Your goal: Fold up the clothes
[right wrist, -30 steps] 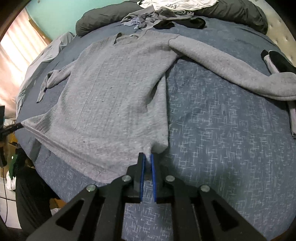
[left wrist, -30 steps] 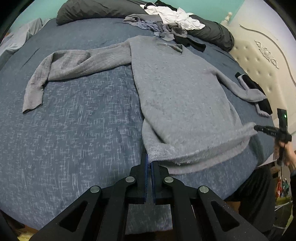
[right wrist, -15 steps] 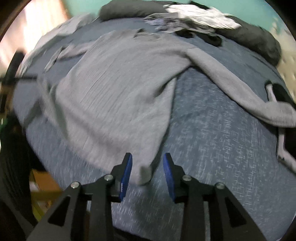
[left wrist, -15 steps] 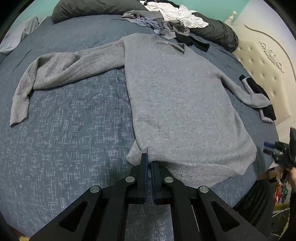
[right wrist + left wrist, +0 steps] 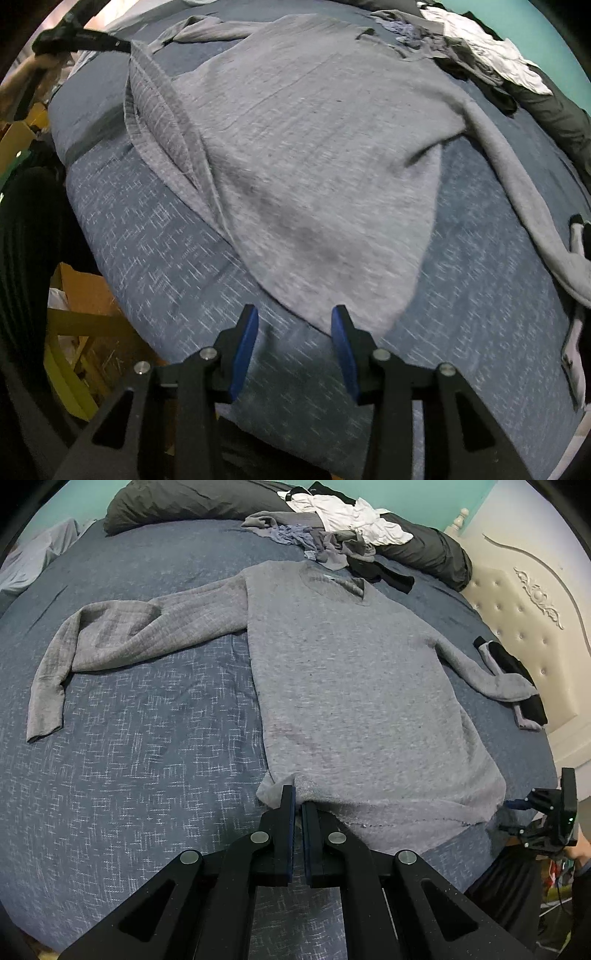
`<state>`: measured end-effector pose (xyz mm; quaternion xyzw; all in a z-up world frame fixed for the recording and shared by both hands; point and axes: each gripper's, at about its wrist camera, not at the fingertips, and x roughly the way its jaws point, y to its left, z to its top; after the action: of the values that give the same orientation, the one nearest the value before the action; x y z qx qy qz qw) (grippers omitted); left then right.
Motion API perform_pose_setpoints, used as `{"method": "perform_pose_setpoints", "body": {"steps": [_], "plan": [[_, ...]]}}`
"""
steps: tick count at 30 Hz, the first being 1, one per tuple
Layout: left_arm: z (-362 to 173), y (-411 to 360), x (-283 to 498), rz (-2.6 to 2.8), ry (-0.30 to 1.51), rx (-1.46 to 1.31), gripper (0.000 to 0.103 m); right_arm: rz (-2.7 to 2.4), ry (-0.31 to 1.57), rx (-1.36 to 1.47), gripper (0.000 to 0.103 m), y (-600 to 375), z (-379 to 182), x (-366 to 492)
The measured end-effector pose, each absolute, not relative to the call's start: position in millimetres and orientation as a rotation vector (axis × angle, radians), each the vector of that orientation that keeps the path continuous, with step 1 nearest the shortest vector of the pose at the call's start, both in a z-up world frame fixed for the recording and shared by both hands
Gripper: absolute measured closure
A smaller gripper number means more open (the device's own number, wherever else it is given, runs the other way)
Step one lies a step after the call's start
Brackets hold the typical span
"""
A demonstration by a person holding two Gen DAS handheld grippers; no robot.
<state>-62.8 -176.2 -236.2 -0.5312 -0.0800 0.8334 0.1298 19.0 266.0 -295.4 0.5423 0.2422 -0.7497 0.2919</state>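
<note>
The bed [image 5: 147, 775], in a blue flecked cover, carries it all. A grey sweater [image 5: 351, 686] lies flat just ahead of the left jaws, sleeves spread. Beyond it, a clothes pile [image 5: 332, 524] against dark pillows [image 5: 192, 498]. Right of the jaws, a black garment [image 5: 517, 672] by the sleeve end.

Grey long-sleeve knit sweater [image 5: 347, 686], V-neck collar at the far end near the clothes pile, spread front-up on my blue patterned bedspread [image 5: 147, 757]. Body lies mostly flat, hem toward me at the bed's near edge. One sleeve stretches out sideways and bends down at the elbow, cuff flat on the bedspread. Other sleeve runs toward the headboard side, cuff resting by a dark garment. One hem corner bunched and lifted, the other lying loose on the cover. Faint darker patches on the lower body.
</note>
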Motion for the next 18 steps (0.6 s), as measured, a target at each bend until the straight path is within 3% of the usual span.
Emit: {"method": "perform_pose_setpoints", "body": {"steps": [10, 13, 18], "plan": [[-226.0, -178.6, -60.4, 2.436, -0.228, -1.516, 0.1, -2.001, 0.744, 1.478, 0.062, 242.6, -321.7, 11.0], [-224.2, -179.1, -59.2, 2.437, -0.219, -1.508, 0.1, -2.058, 0.719, 1.469, 0.072, 250.3, -315.9, 5.2], [-221.1, -181.8, -58.8, 2.445, -0.22, -1.499, 0.1, -2.167, 0.67, 1.446, 0.072, 269.2, -304.0, -0.9]]}}
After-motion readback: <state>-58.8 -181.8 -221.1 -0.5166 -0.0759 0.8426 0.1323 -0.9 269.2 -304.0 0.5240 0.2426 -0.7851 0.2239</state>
